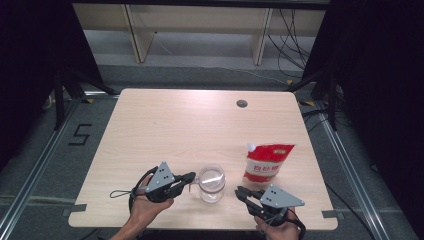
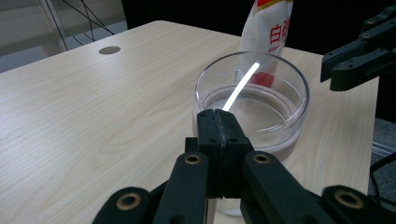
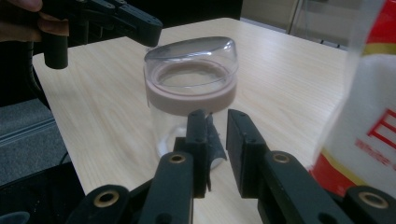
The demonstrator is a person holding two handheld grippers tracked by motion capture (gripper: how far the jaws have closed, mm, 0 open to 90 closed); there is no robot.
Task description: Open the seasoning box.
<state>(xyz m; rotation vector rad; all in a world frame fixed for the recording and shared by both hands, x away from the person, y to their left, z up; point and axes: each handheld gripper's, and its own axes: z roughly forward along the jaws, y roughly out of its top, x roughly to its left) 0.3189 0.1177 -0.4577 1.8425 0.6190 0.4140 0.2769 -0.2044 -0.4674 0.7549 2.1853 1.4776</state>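
Jar (image 1: 211,184) of clear glass with a domed lid and a beige seal ring stands near the front edge of the bench (image 1: 165,125), between the two claws. Left claw (image 1: 190,177) has its jaws pressed together at the jar's lid — touching or just short, unclear. Right claw (image 1: 242,192) sits just beside the jar, jaws slightly apart, nothing between them — the red-and-white pouch (image 1: 267,161) stands behind it.

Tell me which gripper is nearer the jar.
Left. The left gripper has its shut tips at the jar, by its rim. The right gripper sits apart on the jar's other side, beside the pouch.
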